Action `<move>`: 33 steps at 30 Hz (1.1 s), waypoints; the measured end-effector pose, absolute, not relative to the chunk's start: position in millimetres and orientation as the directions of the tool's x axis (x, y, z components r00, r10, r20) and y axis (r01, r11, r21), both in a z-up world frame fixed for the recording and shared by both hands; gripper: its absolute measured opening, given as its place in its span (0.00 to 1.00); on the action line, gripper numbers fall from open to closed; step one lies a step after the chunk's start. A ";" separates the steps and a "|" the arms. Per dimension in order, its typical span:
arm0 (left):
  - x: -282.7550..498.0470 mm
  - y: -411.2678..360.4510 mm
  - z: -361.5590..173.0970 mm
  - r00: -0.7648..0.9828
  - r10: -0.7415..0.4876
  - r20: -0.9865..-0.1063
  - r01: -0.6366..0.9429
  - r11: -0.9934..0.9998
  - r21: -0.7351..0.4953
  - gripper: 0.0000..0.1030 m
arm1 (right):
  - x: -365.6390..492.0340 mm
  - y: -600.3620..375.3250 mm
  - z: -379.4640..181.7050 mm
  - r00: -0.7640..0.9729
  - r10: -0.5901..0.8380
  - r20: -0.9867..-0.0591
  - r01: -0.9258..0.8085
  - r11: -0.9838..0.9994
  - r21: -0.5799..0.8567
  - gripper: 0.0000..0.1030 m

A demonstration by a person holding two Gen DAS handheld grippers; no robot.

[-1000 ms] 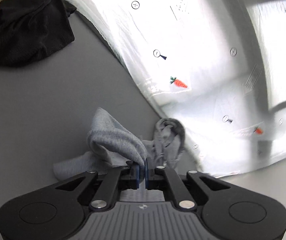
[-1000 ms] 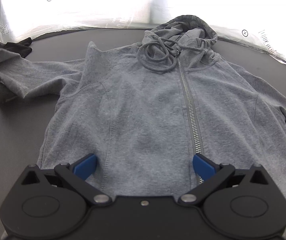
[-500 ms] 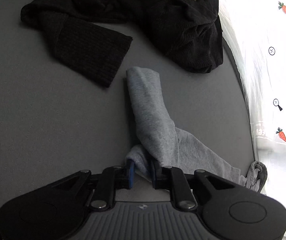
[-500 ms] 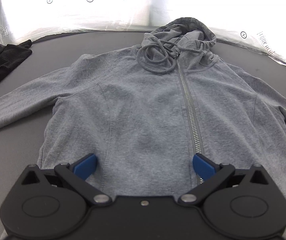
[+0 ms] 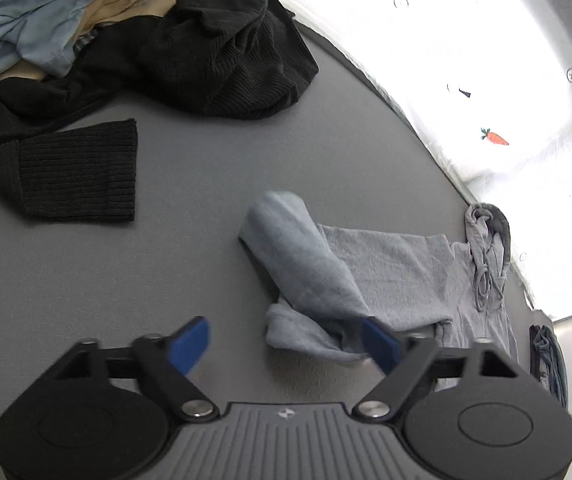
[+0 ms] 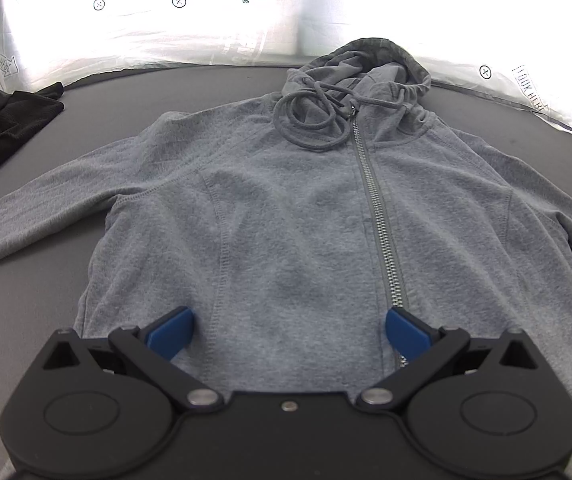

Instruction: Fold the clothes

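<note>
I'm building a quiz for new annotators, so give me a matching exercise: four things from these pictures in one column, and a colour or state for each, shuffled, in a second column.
Things:
1. hoodie
2. ribbed sweater
3. left gripper
4. drawstring

States:
A. black, crumpled in a heap
B. coiled in loops below the hood
C. grey, lying front up, zipped
D. jaws wide apart, gripping nothing

Pairs: 1-C, 2-A, 3-D, 4-B
</note>
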State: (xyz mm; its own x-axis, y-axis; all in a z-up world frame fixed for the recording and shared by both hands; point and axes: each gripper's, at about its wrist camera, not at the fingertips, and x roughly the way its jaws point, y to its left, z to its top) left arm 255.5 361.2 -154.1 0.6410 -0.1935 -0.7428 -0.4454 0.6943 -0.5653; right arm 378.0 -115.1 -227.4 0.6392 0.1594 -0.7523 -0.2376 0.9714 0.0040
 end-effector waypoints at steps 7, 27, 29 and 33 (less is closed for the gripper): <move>233.7 391.3 -156.0 0.774 -0.120 -0.621 -0.524 0.429 -0.736 0.99 | 376.5 -114.3 -227.9 0.649 0.158 -0.744 -0.233 0.973 0.004 1.00; 331.4 346.9 -145.1 0.608 0.110 -0.787 -0.604 0.707 -0.368 0.09 | 372.8 -115.5 -230.4 0.672 0.165 -0.721 -0.232 0.973 0.007 1.00; 306.0 354.6 -121.6 0.645 0.224 -0.730 -0.651 0.661 -0.372 0.08 | 372.0 -115.7 -230.7 0.676 0.167 -0.718 -0.232 0.973 0.007 1.00; 249.8 370.3 -74.7 0.639 0.479 -0.601 -0.755 0.537 -0.376 0.08 | 370.8 -115.9 -231.4 0.683 0.169 -0.711 -0.232 0.973 0.008 1.00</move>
